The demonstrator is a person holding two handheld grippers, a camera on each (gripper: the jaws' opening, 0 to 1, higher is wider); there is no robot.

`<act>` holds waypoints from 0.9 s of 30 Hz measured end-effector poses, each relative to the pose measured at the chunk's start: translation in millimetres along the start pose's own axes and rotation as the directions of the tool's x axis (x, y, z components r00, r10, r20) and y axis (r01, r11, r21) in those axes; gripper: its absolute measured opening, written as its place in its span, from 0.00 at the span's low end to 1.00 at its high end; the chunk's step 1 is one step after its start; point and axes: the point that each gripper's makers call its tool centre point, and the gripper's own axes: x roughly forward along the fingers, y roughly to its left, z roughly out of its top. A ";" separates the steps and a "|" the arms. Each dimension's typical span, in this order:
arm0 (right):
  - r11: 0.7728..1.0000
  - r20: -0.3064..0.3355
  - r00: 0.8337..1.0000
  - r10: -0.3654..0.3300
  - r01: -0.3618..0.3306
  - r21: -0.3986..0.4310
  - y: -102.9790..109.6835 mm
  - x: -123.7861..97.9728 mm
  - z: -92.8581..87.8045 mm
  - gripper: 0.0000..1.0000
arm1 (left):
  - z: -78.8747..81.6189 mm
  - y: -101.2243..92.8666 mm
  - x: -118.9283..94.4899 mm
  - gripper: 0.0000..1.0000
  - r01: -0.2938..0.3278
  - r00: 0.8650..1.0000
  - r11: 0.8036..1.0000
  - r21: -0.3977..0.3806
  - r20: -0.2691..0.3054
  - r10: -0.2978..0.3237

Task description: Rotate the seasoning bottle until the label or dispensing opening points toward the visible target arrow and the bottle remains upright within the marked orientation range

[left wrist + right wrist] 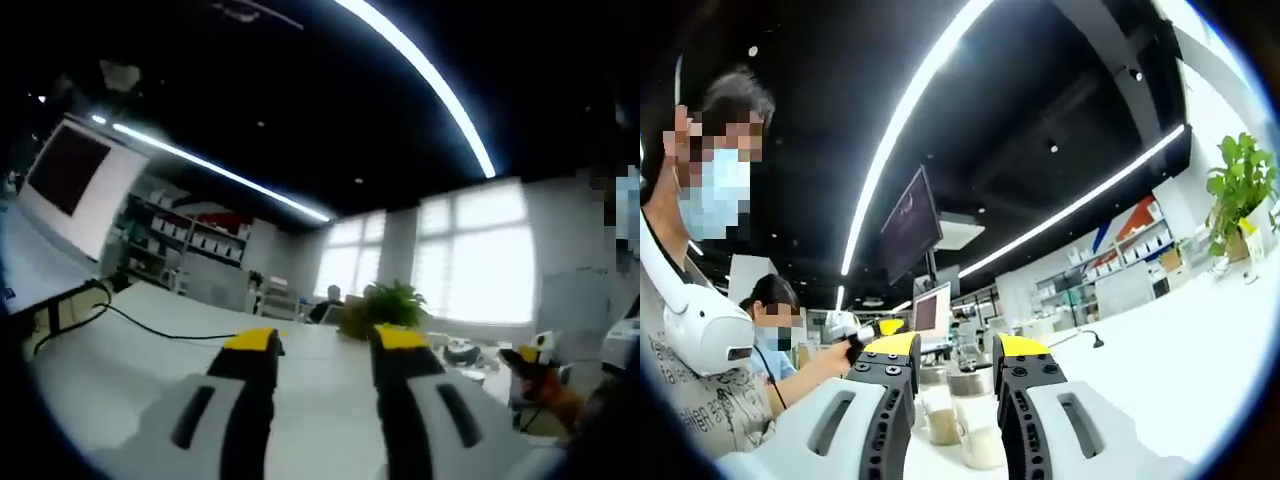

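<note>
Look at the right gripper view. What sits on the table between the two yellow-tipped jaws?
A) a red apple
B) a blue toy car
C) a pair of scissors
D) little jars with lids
D: small clear jars with metal lids stand on the white table in the gap between the open jaws of the right gripper.

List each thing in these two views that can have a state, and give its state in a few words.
Left tool: open, nothing between its jaws.
Right tool: open, nothing gripped.
Seasoning bottles: upright on the white table, ahead of the right tool.
Monitor: dark.
Ceiling light strips: lit.
Potted plant: upright.
</note>
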 end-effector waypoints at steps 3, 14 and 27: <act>1.000 -0.007 1.000 -0.019 0.019 -0.003 -4.9 -5.0 -4.4 0.24 | -5.4 17.2 19.3 0.43 -0.036 0.999 0.999 0.017 -0.028 0.037; 0.994 0.030 0.994 -0.103 0.102 0.049 -22.1 -18.6 -2.7 0.20 | -58.6 52.6 108.0 0.45 -0.057 0.973 0.984 0.167 -0.212 0.092; 0.990 0.007 0.990 -0.138 0.137 0.026 -26.0 -24.6 -4.1 0.17 | -83.1 95.9 125.2 0.37 -0.165 0.950 0.948 0.272 -0.214 0.227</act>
